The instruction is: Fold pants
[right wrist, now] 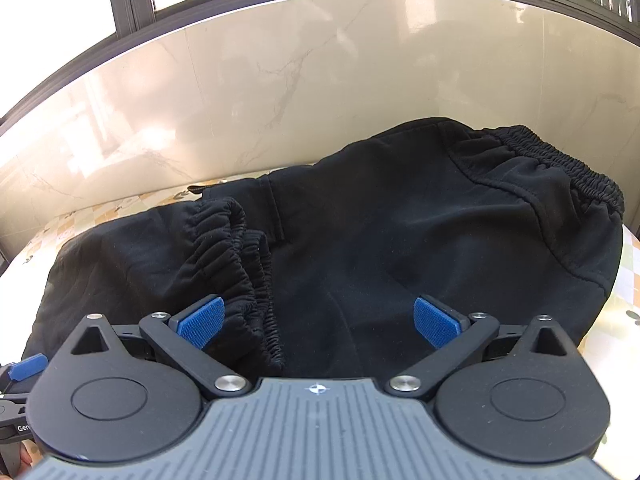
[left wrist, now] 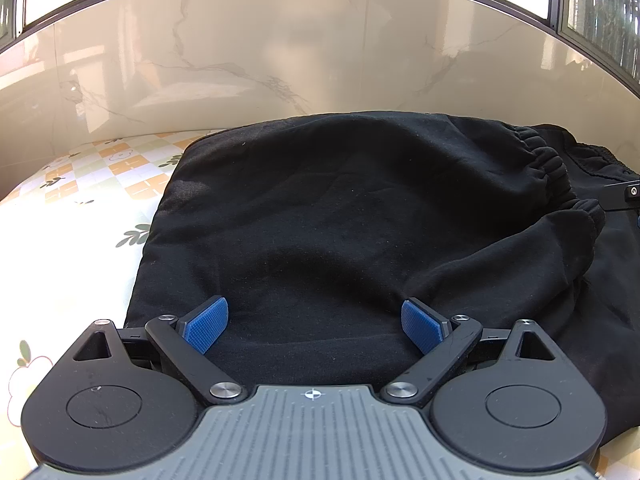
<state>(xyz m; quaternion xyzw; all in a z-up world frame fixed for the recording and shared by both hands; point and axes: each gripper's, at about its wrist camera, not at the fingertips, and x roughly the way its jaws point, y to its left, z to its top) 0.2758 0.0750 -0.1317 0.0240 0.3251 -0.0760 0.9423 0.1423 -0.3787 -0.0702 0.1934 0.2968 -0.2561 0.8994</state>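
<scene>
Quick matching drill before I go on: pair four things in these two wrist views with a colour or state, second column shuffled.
Things:
1. pants
2. left claw
3. claw pads
4. tablecloth

Colour or state:
A. blue, textured
B. checked with flower print
C. black, folded over, leg cuffs lying near the waistband
D. open, empty, over the fabric

Pairs: 1-C, 2-D, 3-A, 4-B

A home, by the look of the furnishings.
A flower-patterned cloth covers the tabletop, set against a marble-tiled wall beneath dark-framed windows.
</scene>
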